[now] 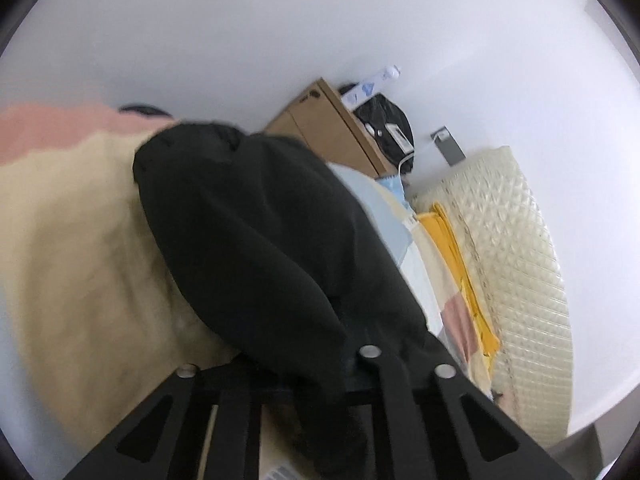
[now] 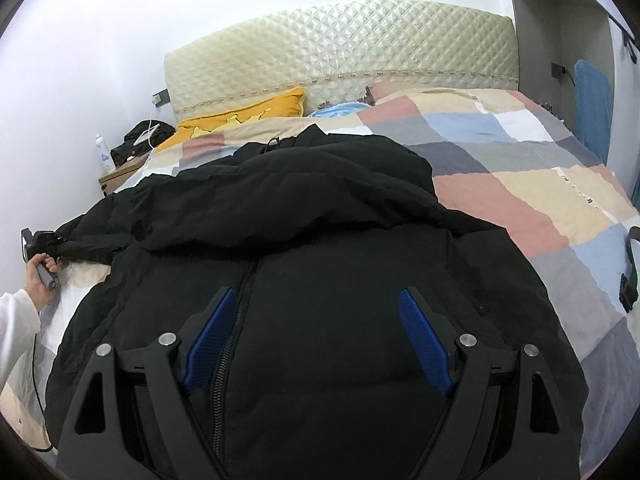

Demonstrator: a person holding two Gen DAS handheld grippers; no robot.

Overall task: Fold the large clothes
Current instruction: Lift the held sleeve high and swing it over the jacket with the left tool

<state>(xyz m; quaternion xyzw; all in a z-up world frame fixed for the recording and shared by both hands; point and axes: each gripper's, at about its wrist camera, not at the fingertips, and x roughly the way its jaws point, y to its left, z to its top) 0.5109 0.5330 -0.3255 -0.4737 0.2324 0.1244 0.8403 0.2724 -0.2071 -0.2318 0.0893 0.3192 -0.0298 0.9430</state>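
Meanwhile, low in the frame, the right gripper hangs spread above the black puffer jacket while the left gripper pinches its sleeve.

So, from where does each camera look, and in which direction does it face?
Left wrist view: sits on the left gripper, whose jaws are shut on the black jacket's sleeve; it faces along the sleeve toward the cardboard box and headboard. Only its black fingers show.
Right wrist view: sits on the right gripper, open above the jacket front, facing the headboard; the person's left hand and white sleeve show at left.
Shared: jacket, patchwork bedcover, yellow pillow, headboard.
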